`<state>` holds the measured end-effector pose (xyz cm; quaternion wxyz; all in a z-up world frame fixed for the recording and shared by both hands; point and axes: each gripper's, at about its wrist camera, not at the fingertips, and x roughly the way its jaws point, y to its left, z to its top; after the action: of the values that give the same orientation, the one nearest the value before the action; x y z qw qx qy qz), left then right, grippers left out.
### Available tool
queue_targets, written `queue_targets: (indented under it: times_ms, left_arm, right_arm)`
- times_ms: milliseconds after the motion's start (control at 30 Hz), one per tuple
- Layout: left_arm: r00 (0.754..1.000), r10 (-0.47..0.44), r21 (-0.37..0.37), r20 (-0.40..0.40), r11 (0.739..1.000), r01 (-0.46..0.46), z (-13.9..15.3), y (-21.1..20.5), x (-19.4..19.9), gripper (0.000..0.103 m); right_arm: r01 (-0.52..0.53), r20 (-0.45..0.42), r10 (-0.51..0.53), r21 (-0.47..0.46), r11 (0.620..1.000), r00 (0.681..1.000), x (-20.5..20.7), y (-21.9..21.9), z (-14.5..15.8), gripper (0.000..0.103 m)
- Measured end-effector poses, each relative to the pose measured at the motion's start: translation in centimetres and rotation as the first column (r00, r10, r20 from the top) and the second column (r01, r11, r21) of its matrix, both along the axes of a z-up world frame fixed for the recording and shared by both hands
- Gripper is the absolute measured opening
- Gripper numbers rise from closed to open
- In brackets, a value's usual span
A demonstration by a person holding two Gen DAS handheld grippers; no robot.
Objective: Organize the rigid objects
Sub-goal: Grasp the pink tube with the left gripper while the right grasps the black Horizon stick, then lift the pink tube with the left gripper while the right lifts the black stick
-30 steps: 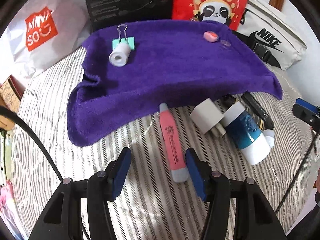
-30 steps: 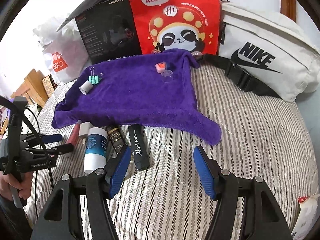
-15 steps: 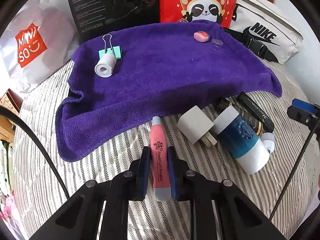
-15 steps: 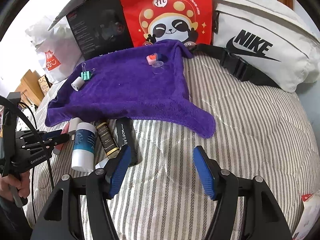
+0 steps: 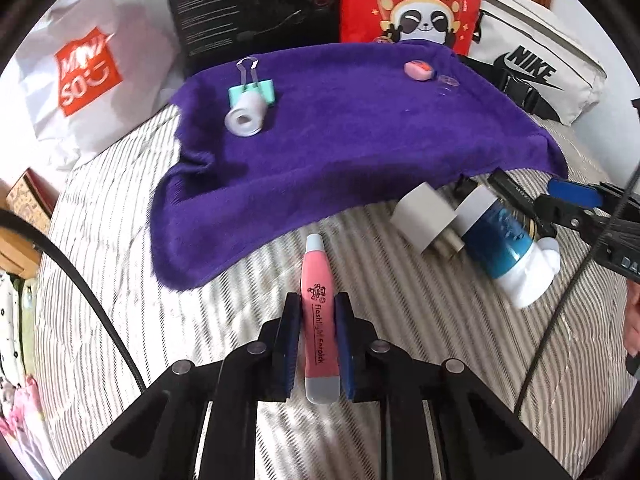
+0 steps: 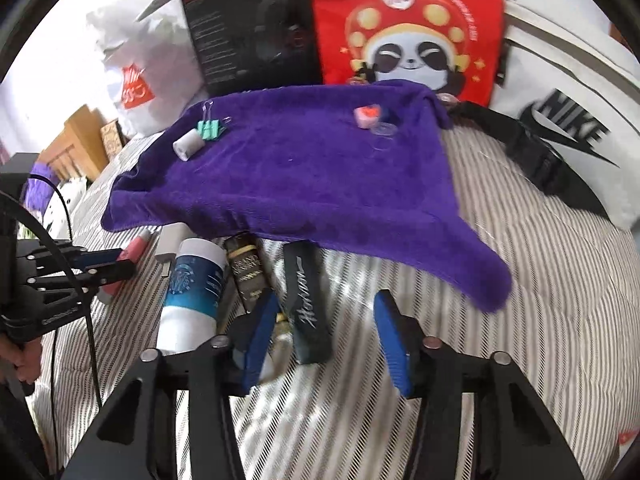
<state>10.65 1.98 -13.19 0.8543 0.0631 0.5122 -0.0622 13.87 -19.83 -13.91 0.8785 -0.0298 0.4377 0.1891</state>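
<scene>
My left gripper (image 5: 318, 312) is shut on a pink flashlight earpick pen (image 5: 318, 304), just in front of the purple towel (image 5: 340, 152). On the towel lie a white tape roll (image 5: 245, 115), a green binder clip (image 5: 252, 88) and a pink eraser (image 5: 418, 69). My right gripper (image 6: 326, 316) is open around the near end of a black Horizon case (image 6: 306, 300). Beside the case lie a dark gold-lettered box (image 6: 248, 270), a blue and white bottle (image 6: 194, 292) and a white charger (image 6: 170, 242).
A Miniso bag (image 5: 84, 76), a black box (image 5: 256, 4), a red panda bag (image 5: 412, 0) and a white Nike bag (image 5: 536, 76) stand behind the towel. Everything lies on a striped bed cover (image 6: 540, 320).
My left gripper closed on the pink pen and has lifted it slightly. My right gripper moved forward and left, so its open fingers now straddle the black case.
</scene>
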Motion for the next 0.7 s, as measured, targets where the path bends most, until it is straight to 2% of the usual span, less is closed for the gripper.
queue_targets:
  times_ms: [67,133,167,300,433,533,700]
  left_arm:
    - [1.000,0.011,-0.009,0.001,1.000,-0.011,0.0,0.4,-0.4,0.017]
    - [1.000,0.008,-0.010,0.011,1.000,-0.008,-0.1,0.5,-0.7,0.017]
    - [1.000,0.010,-0.012,0.014,1.000,-0.010,-0.1,0.5,-0.7,0.017]
    - [1.000,0.016,-0.025,0.010,1.000,-0.016,-0.1,0.7,-0.7,0.017]
    - [1.000,0.012,-0.031,0.025,0.999,-0.011,-0.2,0.8,-0.9,0.017]
    - [0.999,0.014,-0.051,0.032,0.999,-0.013,-0.2,1.2,-1.1,0.017]
    - [0.998,0.018,-0.057,0.053,0.998,-0.015,-0.3,1.7,-1.7,0.018]
  right_arm:
    - [-0.015,-0.003,0.015,-0.016,1.000,1.000,0.3,0.6,-0.3,0.042]
    - [-0.025,-0.005,0.025,-0.025,0.999,1.000,0.5,1.0,-0.6,0.030]
    - [-0.025,-0.008,0.024,-0.031,0.999,1.000,0.7,1.2,-0.8,0.027]
    - [-0.029,-0.025,0.028,-0.028,0.999,0.999,1.1,1.4,-1.3,0.027]
    - [-0.061,-0.001,0.061,-0.112,0.992,0.998,0.9,2.6,-1.6,0.026]
    - [-0.065,-0.003,0.065,-0.112,0.992,0.998,1.0,2.4,-1.5,0.022]
    - [-0.015,-0.017,0.013,-0.128,0.992,1.000,-0.1,0.4,-1.5,0.022]
